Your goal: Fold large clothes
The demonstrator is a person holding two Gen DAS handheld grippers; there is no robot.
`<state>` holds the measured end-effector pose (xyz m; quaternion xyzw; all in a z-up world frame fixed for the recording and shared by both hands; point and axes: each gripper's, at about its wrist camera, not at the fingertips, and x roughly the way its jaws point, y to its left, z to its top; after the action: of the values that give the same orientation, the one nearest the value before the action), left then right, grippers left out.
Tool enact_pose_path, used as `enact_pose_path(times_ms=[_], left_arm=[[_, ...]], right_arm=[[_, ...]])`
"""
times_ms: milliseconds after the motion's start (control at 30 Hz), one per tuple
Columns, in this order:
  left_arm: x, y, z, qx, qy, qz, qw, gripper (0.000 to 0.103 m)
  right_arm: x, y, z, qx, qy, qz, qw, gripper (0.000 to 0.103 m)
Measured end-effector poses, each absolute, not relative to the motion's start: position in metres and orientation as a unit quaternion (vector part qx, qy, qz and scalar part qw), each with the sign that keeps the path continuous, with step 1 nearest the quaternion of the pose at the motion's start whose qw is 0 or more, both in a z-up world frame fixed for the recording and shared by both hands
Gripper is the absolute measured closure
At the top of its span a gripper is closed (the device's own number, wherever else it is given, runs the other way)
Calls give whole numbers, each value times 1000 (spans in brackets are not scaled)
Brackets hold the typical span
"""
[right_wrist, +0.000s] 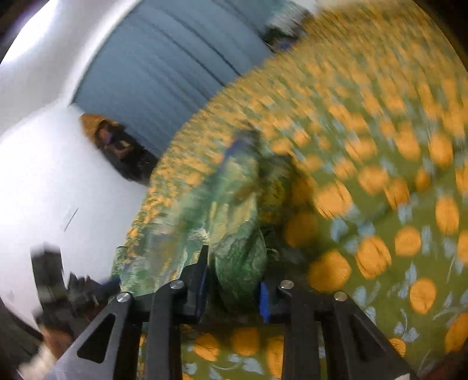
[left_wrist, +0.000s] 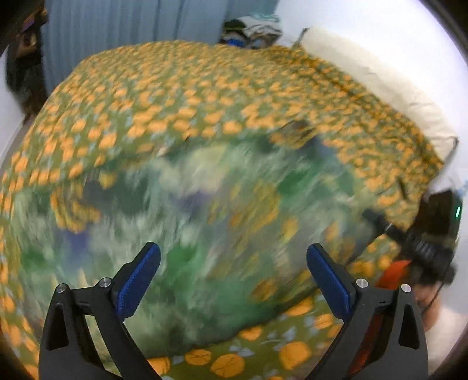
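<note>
A large thin garment (left_wrist: 204, 222) with a green, white and blue print lies spread and blurred over a bed with an olive cover (left_wrist: 204, 87) printed with orange fruit. My left gripper (left_wrist: 234, 277) is open and empty just above the garment. My right gripper (right_wrist: 232, 288) is shut on a bunched fold of the same garment (right_wrist: 239, 257), which trails away from it across the bed cover (right_wrist: 380, 175). The right gripper also shows at the right edge of the left wrist view (left_wrist: 430, 245).
A cream pillow (left_wrist: 380, 81) lies along the bed's far right side. A pile of clothes (left_wrist: 254, 29) sits at the far end. Blue curtains (left_wrist: 131, 26) hang behind the bed. A dark object (right_wrist: 122, 149) stands beside the bed by the white wall.
</note>
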<state>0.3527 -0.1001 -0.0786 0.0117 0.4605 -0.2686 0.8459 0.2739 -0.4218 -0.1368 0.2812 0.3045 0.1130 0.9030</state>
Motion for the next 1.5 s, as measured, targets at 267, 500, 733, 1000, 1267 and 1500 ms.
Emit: enact_pose_path(times_ms=[267, 500, 733, 1000, 1267, 1500], left_arm=[[393, -192, -51, 84, 529, -347, 770, 3], [390, -285, -108, 281, 586, -281, 706, 3], [371, -305, -149, 405, 567, -211, 686, 60], [391, -205, -85, 252, 573, -256, 737, 70], [412, -48, -44, 110, 555, -232, 791, 70], [416, 63, -64, -13, 549, -213, 808, 69]], right_arm=[[259, -342, -96, 102, 267, 135, 949, 84], [245, -285, -95, -1, 248, 165, 955, 84], [247, -278, -100, -11, 249, 169, 954, 83], [215, -313, -81, 40, 179, 199, 963, 51], [264, -307, -113, 92, 289, 176, 937, 47], [291, -241, -98, 33, 310, 259, 914, 53]])
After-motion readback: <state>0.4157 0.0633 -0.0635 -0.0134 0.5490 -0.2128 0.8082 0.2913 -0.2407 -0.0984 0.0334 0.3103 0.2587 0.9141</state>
